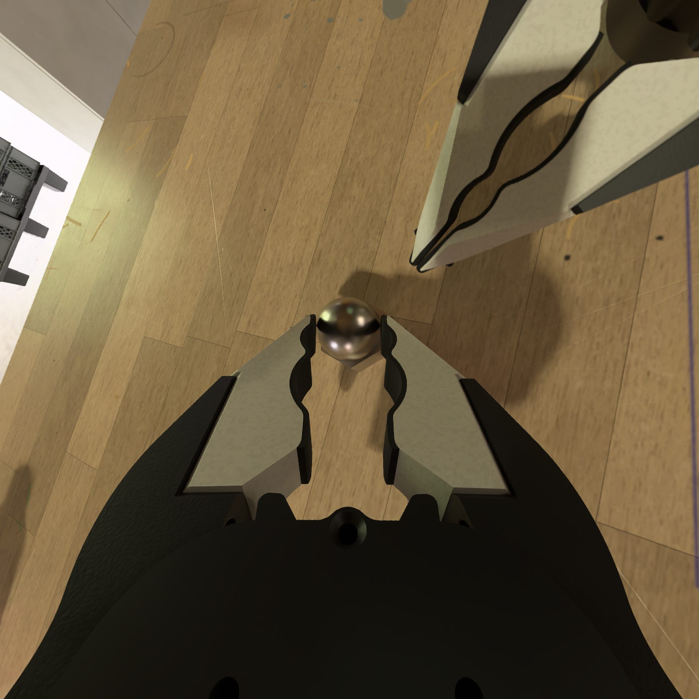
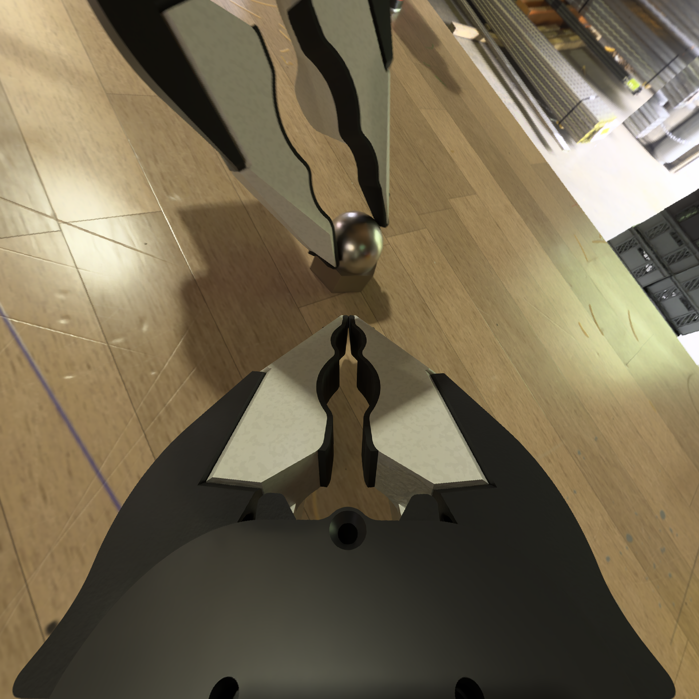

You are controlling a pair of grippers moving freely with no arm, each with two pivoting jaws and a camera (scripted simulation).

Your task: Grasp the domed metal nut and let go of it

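The domed metal nut [image 1: 347, 330] is a shiny dome on a hex base, standing upright on the wooden table [image 1: 264, 189]. My left gripper [image 1: 348, 327] comes down over it, and its two fingertips press on opposite sides of the dome. The right wrist view shows the same grip: the nut [image 2: 359, 247] sits pinched between the left gripper's tips [image 2: 358, 242], its hex base on the wood. My right gripper [image 2: 348, 317] is shut and empty, its tips a short way in front of the nut. It also shows in the left wrist view [image 1: 418, 264], at the upper right.
The table edge runs along the left in the left wrist view, with dark grey crates [image 1: 15, 212] beyond it. In the right wrist view, crates [image 2: 662, 272] and metal shelving [image 2: 567, 56] lie past the far edge. A thin purple line [image 2: 56, 408] crosses the wood.
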